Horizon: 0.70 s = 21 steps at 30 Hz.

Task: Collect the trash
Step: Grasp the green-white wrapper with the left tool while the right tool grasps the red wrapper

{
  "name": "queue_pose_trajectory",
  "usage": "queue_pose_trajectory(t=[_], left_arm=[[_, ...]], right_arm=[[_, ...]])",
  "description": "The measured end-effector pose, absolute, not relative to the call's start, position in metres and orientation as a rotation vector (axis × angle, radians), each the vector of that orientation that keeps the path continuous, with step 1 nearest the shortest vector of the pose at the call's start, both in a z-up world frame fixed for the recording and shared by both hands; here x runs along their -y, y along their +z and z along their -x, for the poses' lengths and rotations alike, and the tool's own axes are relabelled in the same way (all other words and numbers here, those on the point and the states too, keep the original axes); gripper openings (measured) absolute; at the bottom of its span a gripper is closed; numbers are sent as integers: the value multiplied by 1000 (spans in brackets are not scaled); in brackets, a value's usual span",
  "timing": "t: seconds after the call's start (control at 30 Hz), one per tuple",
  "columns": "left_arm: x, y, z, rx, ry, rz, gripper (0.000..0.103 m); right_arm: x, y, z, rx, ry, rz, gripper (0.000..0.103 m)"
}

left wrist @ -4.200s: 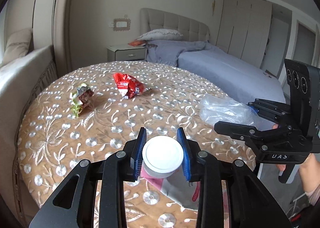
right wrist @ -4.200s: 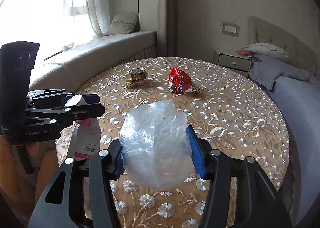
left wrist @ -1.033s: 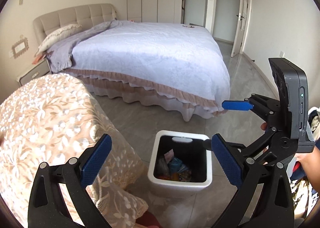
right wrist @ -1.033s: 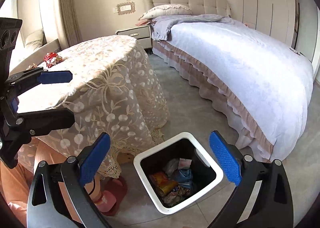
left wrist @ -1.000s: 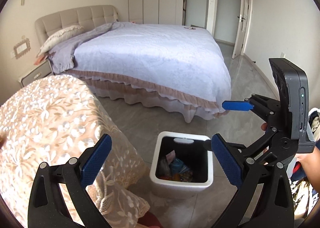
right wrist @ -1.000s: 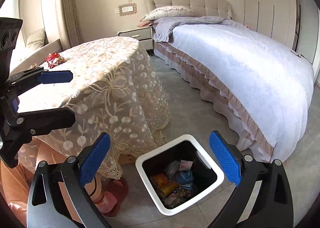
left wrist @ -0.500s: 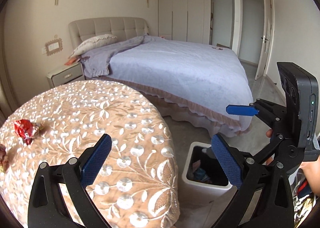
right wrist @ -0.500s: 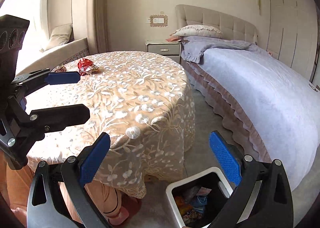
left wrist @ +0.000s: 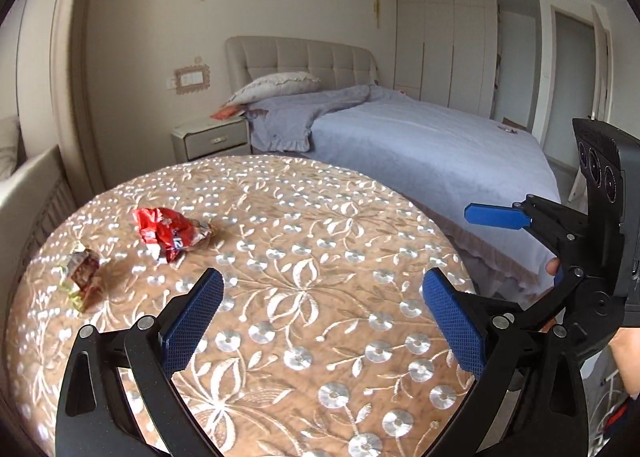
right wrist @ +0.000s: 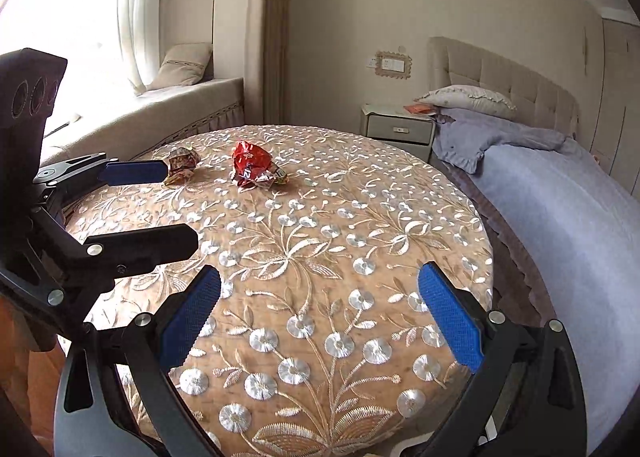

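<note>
A crumpled red wrapper [left wrist: 170, 232] lies on the far left part of the round table [left wrist: 304, 297]; it also shows in the right wrist view [right wrist: 252, 165]. A smaller brown and green wrapper [left wrist: 80, 275] lies to its left, and shows in the right wrist view [right wrist: 182, 165] too. My left gripper [left wrist: 322, 307] is open and empty above the table's near side. My right gripper [right wrist: 318, 309] is open and empty over the near edge. Each gripper appears in the other's view, off to the side.
The table wears an embroidered tan cloth [right wrist: 320, 249]. A bed [left wrist: 420, 145] stands to the right, a nightstand [left wrist: 210, 139] behind the table, a window seat [right wrist: 160, 113] to the left. A white bin rim [right wrist: 412, 445] peeks out below the table edge.
Both grippers have swung up from the trash bin on the floor back to the table. The bin has dropped out of the left view. The two wrappers are now nearer.
</note>
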<state>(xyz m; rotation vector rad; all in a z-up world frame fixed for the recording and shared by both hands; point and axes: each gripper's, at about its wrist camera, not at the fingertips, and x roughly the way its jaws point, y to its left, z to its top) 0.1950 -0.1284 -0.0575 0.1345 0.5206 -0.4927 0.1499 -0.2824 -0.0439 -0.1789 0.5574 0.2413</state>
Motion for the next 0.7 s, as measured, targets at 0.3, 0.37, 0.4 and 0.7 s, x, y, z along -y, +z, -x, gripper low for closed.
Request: queue_pose_trajectory(t=[0.3,0.37,0.4,0.7], left_arm=[[59,-52,-222,-523,-346,-116,98],[45,-51,-229,-525,-320,-106,98],[39,-51,-233,-526,-307,-101,98],[-11,-55,-267,-539,-220,-72,98]], right_arm=[[217,-45,-210,-567,360,241,99],[204,-48,-223,-573,382,243,99],[198,-49,-229,-575,391,246,99],[159,-64,-274,-606,455,278,99]])
